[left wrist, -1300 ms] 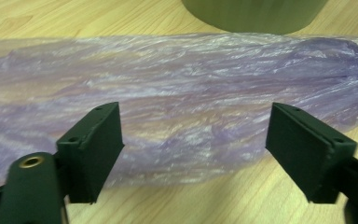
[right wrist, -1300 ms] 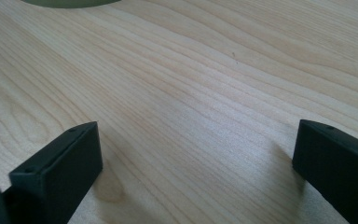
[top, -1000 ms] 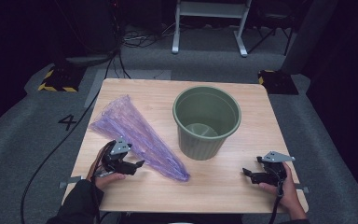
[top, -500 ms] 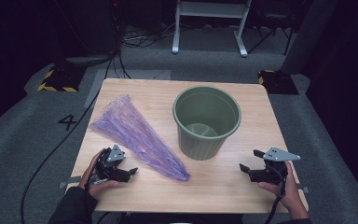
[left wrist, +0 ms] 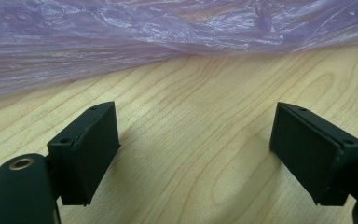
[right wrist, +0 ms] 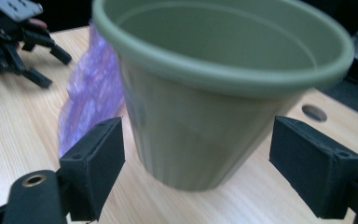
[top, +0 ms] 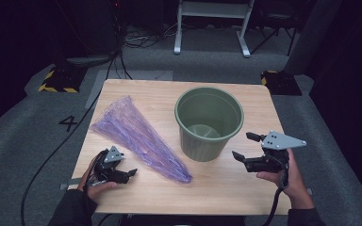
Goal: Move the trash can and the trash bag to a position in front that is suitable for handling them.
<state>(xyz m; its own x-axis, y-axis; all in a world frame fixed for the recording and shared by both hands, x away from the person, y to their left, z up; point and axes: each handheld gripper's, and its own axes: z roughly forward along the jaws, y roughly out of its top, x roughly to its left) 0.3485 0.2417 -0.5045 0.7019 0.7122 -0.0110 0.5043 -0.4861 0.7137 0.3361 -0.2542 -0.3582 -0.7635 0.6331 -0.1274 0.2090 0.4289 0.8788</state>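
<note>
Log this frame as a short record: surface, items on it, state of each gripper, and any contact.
surface: wooden table
bin: green bin, upright, nothing seen inside
bag: purple plastic bag, lying flat left of the bin, narrow end toward the person
left gripper: left gripper, open, low over the table beside the bag, nothing between the jaws
right gripper: right gripper, open, raised right of the bin and facing it, nothing between the jaws
contact: neither gripper touches bag or bin
</note>
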